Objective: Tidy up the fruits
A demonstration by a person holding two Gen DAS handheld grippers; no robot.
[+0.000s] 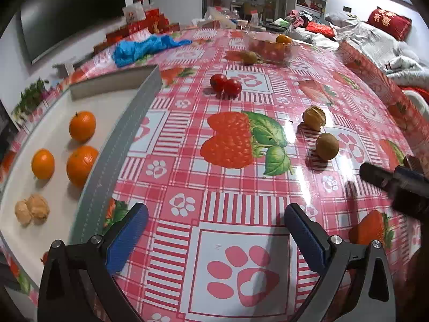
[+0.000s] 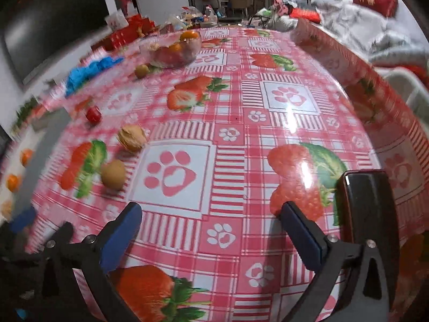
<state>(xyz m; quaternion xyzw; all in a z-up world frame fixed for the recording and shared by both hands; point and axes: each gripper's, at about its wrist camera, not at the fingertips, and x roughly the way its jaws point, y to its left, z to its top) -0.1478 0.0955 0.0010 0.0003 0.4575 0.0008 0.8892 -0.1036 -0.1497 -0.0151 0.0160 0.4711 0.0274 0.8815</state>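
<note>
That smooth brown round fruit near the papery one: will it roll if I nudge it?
Probably. The brown round fruit looks nearly spherical and sits on a glossy tablecloth, so a sideways nudge likely sends it rolling. Its smooth skin may slip; straddle it before closing.

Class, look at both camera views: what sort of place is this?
Probably a home living room: a strawberry-print tablecloth on the table, a sofa heaped with bedding, a dining area behind.

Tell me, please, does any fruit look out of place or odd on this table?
Yes. Three oranges and a papery husked fruit lie sorted in the tray, but two red tomatoes, another husked fruit and a brown round fruit lie loose on the tablecloth. Nothing looks spilled or damaged.
</note>
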